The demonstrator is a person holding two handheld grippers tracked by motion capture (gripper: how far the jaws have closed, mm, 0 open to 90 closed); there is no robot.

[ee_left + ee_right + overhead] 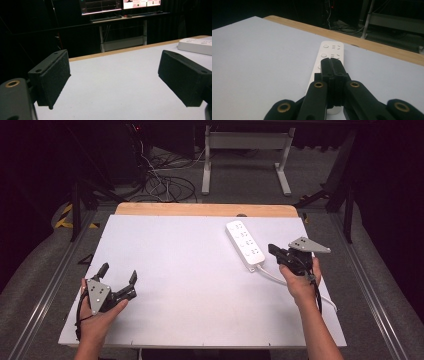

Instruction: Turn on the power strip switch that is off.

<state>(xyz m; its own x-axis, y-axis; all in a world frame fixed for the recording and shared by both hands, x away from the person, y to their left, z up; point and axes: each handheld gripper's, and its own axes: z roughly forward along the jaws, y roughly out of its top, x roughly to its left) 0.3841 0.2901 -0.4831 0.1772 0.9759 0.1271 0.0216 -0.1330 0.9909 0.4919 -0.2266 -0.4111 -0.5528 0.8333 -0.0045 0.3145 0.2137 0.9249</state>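
- Dark room behind, with cables on the floor and lit monitors on a far desk.
- White tabletop [190, 280] mostly bare, wooden edge at the far side.
- White power strip [244, 244] lying far right, cord [270, 274] trailing toward the near edge.
- Left gripper [118, 281] hovering near left, jaws spread wide, nothing between.
- Right gripper [272, 251] poised over the strip's near end, jaws pressed together, empty.
- Risk: closed jaws nudging the strip askew, or snagging its cord.

We see a matt white board [175, 270] over a wooden table [200, 209], a smooth white plastic power strip [244, 244], and rough-textured black pads [55, 80].
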